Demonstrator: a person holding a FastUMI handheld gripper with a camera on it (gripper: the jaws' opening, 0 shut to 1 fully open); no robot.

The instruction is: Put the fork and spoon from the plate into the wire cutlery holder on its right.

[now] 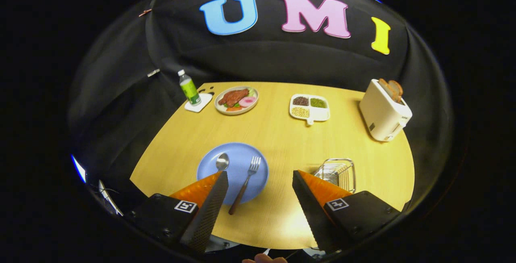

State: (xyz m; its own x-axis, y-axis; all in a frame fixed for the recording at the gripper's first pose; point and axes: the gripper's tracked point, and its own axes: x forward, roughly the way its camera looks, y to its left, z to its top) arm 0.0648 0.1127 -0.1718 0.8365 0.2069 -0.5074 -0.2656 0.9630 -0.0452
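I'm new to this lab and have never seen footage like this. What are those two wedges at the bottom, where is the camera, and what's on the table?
The camera rides on hand-held tongs and looks forward along their two fingers, the wedges you noticed. They are open and hold nothing. Between and just ahead of them lies a blue plate with a spoon and a fork. A wire cutlery holder stands to its right. Beyond are a bottle, a plate of food, a divided tray and a toaster, all on a wooden table.
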